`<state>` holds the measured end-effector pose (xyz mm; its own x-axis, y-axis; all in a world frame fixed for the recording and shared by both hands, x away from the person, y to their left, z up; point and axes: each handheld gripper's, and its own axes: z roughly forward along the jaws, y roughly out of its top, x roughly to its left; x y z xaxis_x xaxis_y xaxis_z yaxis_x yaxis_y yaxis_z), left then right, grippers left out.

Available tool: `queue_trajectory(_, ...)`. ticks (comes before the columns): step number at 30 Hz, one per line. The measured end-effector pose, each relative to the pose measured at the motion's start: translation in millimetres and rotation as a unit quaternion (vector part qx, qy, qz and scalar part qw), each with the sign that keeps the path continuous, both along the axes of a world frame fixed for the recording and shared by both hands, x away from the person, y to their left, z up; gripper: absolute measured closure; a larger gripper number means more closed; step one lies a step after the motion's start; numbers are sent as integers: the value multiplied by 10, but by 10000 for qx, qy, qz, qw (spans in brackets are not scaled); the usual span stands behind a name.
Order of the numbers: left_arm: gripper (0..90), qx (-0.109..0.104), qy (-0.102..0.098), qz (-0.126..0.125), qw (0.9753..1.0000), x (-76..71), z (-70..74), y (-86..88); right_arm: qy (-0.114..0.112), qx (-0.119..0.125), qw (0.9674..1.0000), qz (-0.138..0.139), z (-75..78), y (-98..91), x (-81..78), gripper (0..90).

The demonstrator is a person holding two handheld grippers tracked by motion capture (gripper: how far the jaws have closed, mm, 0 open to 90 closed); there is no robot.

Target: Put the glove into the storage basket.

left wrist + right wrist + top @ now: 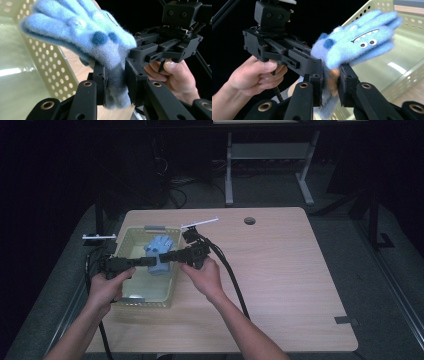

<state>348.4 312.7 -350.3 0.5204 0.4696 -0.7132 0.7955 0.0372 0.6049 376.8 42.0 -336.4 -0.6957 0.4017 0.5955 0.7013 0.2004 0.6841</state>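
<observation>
Both grippers pinch the same fuzzy blue glove: the left gripper is closed on its cuff, the right gripper likewise. The glove hangs above the yellow basket at left of centre. It looks light, soft and probably floppy; the cuff is the best hold.

basket walls hem both grippers; table rightward lies open
</observation>
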Motion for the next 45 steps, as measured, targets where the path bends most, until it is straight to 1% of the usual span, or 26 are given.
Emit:
queue_trajectory(2,714,40,16,5,10000,4,6,20,3,34,10000,-5,-13,34,10,758)
queue_trajectory(6,714,161,-43,39,9999,19,30,75,41,48,10000,-1,-25,88,37,757)
queue_trajectory(9,716,184,-24,72,9998,38,32,120,81,122,9999,-12,-39,141,61,757)
queue_trajectory(12,716,151,63,87,9998,67,-15,178,180,140,9997,-12,-69,187,85,757)
queue_trajectory(13,716,173,78,98,9998,71,-28,192,165,125,9998,-13,-92,211,99,757)
queue_trajectory(17,716,311,206,146,9992,72,-76,263,278,62,9996,-15,-181,307,110,757)
queue_trajectory(23,716,382,305,196,9986,100,-120,330,371,108,9993,-6,-272,390,145,757)
queue_trajectory(27,716,478,346,203,9980,126,-147,366,488,120,9987,-51,-324,445,174,757)
queue_trajectory(34,716,754,491,241,9957,173,-215,420,658,33,9978,-19,-460,548,237,757)
queue_trajectory(36,716,745,540,236,9955,186,-237,433,681,20,9977,-21,-487,562,250,757)
queue_trajectory(37,716,747,598,249,9951,194,-247,438,716,20,9974,-10,-497,569,255,756)
queue_trajectory(41,716,873,637,244,9938,213,-274,452,777,-30,9970,-9,-553,604,277,754)
queue_trajectory(43,716,914,682,269,9931,217,-286,455,765,-56,9971,-2,-576,620,285,753)
queue_trajectory(45,716,981,680,252,9925,227,-308,472,789,-86,9968,-4,-600,643,292,753)
